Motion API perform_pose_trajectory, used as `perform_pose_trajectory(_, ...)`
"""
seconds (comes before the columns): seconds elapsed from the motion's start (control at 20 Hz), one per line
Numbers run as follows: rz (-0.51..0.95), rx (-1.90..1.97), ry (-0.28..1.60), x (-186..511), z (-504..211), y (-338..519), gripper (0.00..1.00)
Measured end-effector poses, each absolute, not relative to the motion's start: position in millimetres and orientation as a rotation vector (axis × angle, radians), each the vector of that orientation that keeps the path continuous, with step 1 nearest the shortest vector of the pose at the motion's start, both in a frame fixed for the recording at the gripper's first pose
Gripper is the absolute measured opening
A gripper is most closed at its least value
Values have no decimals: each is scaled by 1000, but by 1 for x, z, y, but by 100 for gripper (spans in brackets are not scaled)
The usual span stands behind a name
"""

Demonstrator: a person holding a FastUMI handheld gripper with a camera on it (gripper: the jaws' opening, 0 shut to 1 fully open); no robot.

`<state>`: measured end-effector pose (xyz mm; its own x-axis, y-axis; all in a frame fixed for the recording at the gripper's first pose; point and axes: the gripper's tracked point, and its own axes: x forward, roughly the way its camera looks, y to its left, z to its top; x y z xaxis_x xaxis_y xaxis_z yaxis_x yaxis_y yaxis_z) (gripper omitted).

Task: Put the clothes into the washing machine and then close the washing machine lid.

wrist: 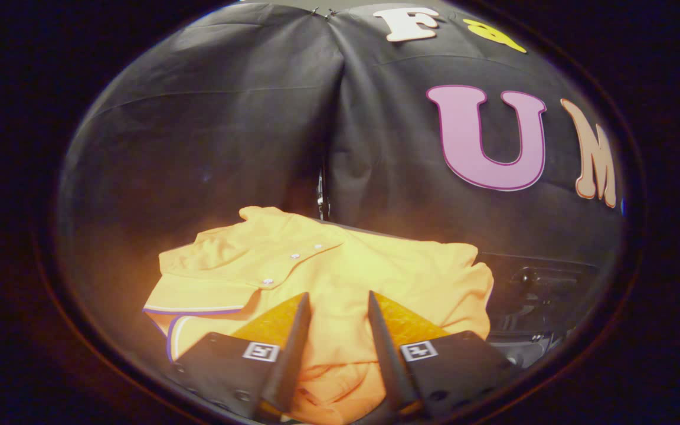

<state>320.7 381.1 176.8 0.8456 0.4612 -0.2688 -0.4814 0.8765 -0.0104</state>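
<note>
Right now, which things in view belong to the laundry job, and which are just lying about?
Job:
- orange shirt, folded, between and beyond the fingers
- hand-held gripper, fingers apart over the shirt, not pressing on it

Lying about:
- dark hardware beside the shirt, too dim to identify
- black cloth wall behind

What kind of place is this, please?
Probably a recording booth set up for a laundry task: black cloth walls, an orange shirt lying between and ahead of the open tool's fingers, and dark equipment beside it.
</note>
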Motion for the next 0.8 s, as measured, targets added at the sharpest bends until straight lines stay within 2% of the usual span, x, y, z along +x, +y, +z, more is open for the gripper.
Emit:
perform_pose_trajectory(0.15, 491, -50, 256, 320, 179, 380, 18)
perform_pose_trajectory(0.3, 442, -75, 234, 328, 180, 372, 18)
perform_pose_trajectory(0.35, 439, -89, 227, 328, 182, 369, 1)
perform_pose_trajectory(0.55, 379, -102, 204, 322, 189, 333, 1)
perform_pose_trajectory(0.8, 194, -124, 181, 335, 197, 241, 1)
